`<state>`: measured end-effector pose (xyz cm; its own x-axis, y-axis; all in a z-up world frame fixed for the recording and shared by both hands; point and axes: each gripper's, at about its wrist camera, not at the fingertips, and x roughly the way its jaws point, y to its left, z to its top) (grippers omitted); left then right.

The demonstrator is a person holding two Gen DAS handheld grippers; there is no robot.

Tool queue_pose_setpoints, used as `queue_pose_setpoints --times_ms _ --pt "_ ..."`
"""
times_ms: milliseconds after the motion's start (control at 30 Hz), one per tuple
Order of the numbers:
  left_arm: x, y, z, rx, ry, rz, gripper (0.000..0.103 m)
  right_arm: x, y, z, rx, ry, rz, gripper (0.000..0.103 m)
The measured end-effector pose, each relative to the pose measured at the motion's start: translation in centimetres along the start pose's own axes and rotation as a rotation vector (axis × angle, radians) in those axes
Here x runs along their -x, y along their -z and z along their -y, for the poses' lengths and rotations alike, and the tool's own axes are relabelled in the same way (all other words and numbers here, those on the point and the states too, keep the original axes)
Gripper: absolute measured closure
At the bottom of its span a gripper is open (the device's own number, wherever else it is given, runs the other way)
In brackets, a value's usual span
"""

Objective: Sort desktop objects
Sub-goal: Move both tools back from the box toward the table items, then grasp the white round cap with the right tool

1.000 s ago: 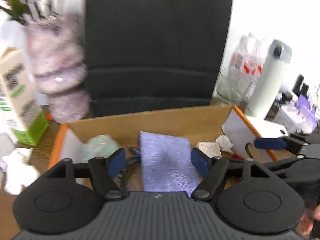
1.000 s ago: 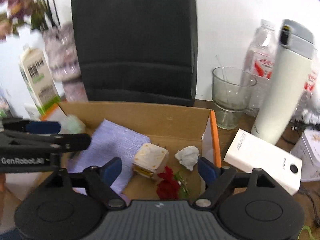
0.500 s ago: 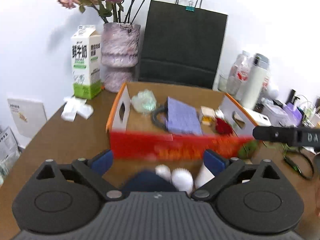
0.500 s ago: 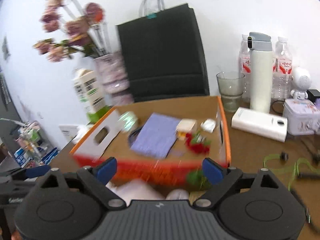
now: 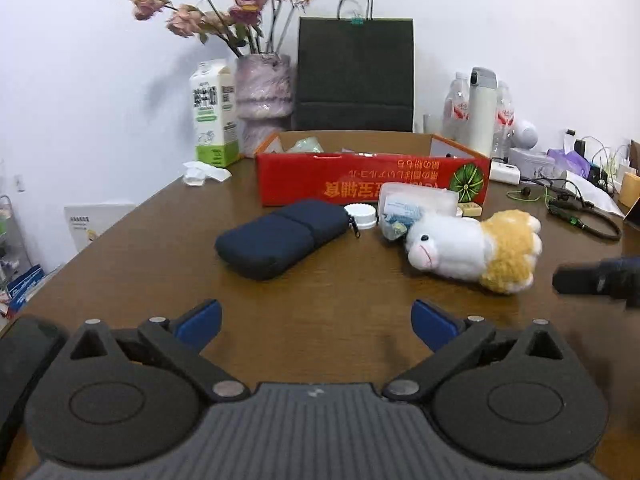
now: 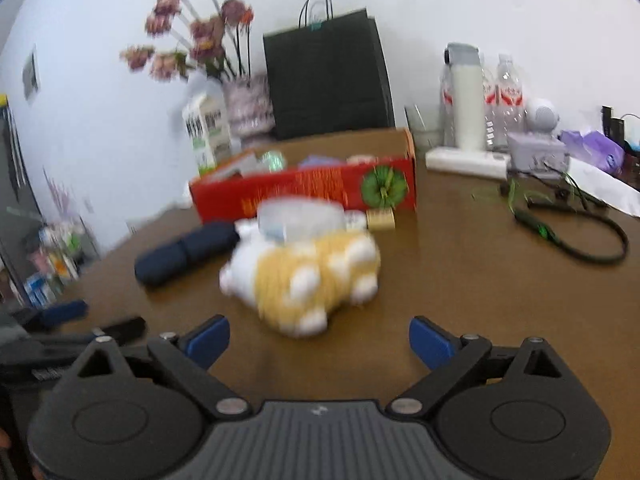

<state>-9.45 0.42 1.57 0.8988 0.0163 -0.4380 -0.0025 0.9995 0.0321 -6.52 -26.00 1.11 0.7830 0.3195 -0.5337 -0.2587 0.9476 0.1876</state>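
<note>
A red cardboard box (image 5: 372, 178) (image 6: 304, 190) stands mid-table and holds several small items. In front of it lie a dark blue pouch (image 5: 282, 236) (image 6: 184, 252), a white and yellow plush toy (image 5: 476, 250) (image 6: 308, 276), a clear plastic case (image 5: 416, 204), a white lid (image 5: 361, 215) and a small yellow tile (image 5: 470, 210). My left gripper (image 5: 316, 324) is open and empty, low over the table, short of the pouch. My right gripper (image 6: 319, 342) is open and empty just before the plush toy.
At the back stand a milk carton (image 5: 214, 114), a vase of dried roses (image 5: 262, 100), a black paper bag (image 5: 354, 76), bottles and a white flask (image 5: 482, 112). Cables (image 5: 584, 216) and clutter lie right. Crumpled tissue (image 5: 204, 172) lies left.
Both grippers have pulled back from above the box to low over the table's near side. The loose objects in front of the box have come into view.
</note>
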Motion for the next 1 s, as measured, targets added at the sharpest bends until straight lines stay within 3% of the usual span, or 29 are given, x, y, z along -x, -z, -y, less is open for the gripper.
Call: queue_pose_setpoints --times_ms 67,333,467,667,800,900,967,1000 --pt "0.8 0.0 -0.2 -0.001 0.0 0.025 0.0 0.5 1.1 -0.6 0.018 -0.009 -0.009 0.006" --pt "0.4 1.1 1.1 -0.071 0.066 -0.053 0.0 1.0 2.3 -1.8 0.045 -0.027 0.004 0.006" --pt "0.2 1.2 0.6 -0.03 0.07 -0.064 0.0 1.1 2.8 -1.2 0.01 -0.035 0.013 0.006" --pt "-1.1 1.0 0.0 0.023 0.127 -0.152 0.0 0.5 2.5 -0.5 -0.025 -0.029 -0.004 0.006" --pt "-1.6 0.9 -0.5 0.078 0.147 -0.185 0.0 0.5 2.2 1.0 -0.116 -0.087 -0.009 0.006" --pt "-1.8 0.4 -0.3 0.037 0.197 -0.202 0.0 0.5 1.2 2.0 -0.155 -0.137 -0.005 0.009" --pt "-1.9 -0.7 -0.6 0.017 0.259 -0.161 0.0 0.4 0.1 2.2 -0.126 -0.115 0.018 0.01" --pt "-2.0 -1.5 -0.9 0.0 0.249 -0.109 0.0 0.1 -0.8 2.3 -0.099 -0.091 0.03 0.015"
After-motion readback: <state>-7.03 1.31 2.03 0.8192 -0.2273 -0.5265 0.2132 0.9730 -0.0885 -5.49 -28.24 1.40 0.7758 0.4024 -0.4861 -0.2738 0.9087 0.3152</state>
